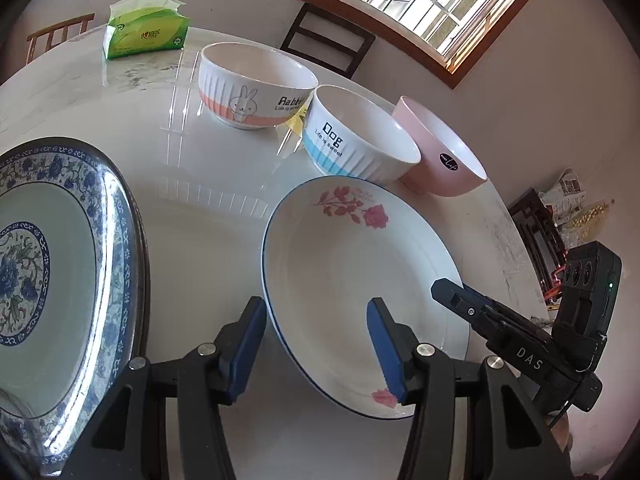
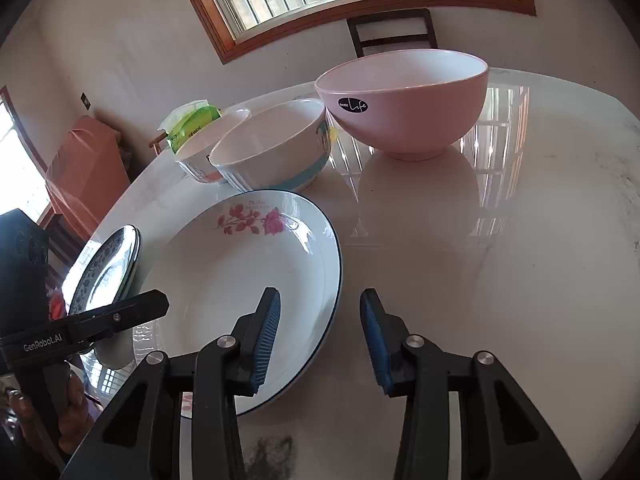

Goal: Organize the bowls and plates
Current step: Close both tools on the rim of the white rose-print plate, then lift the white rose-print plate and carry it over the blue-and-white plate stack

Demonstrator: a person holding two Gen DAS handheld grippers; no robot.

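A white plate with pink roses (image 1: 352, 264) (image 2: 240, 272) lies on the marble table (image 1: 180, 208). My left gripper (image 1: 316, 316) is open and straddles the plate's left rim, one finger outside and one over the plate's inside. My right gripper (image 2: 320, 300) is open and straddles the right rim the same way, pads not pressing. A blue-and-white patterned plate (image 1: 60, 260) (image 2: 104, 272) sits to the left, seemingly on top of another. Behind stand a rabbit bowl (image 1: 256, 92), a Dog bowl (image 1: 360, 140) (image 2: 272, 148) and a pink bowl (image 1: 444, 160) (image 2: 404, 108) in a row.
A green tissue pack (image 1: 144, 32) (image 2: 192, 124) lies at the table's far side. A dark chair (image 1: 328, 40) (image 2: 392, 28) stands under the window. Bare tabletop (image 2: 500, 260) spreads to the right of the rose plate. The table edge curves close on the right in the left wrist view.
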